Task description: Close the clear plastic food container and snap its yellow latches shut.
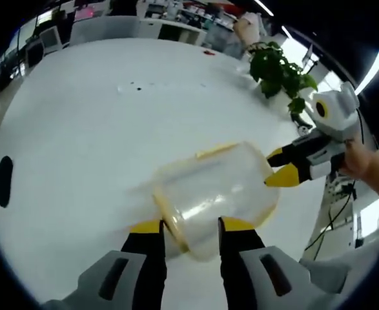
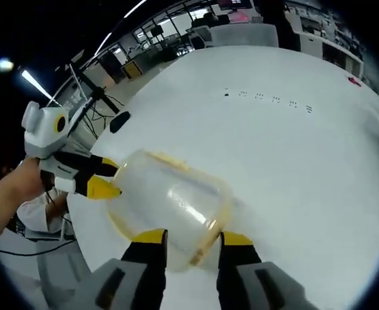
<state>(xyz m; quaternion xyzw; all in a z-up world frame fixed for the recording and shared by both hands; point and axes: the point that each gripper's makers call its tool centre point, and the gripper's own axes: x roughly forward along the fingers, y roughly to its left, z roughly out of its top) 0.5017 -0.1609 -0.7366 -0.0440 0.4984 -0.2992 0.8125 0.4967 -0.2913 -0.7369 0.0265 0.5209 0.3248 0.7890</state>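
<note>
The clear plastic food container with a yellow-edged lid rim hangs tilted over the white table, held from both ends. My left gripper is shut on its near end, the yellow-tipped jaws on either side of the rim. My right gripper comes in from the right and pinches the far end. In the right gripper view the container sits between my right gripper jaws, and the left gripper meets its far end. The latches are too blurred to read.
A potted green plant stands at the table's far right edge. A black oval lies near the left edge, also seen as the black oval. A person's hand holds the right gripper. Office desks stand beyond the table.
</note>
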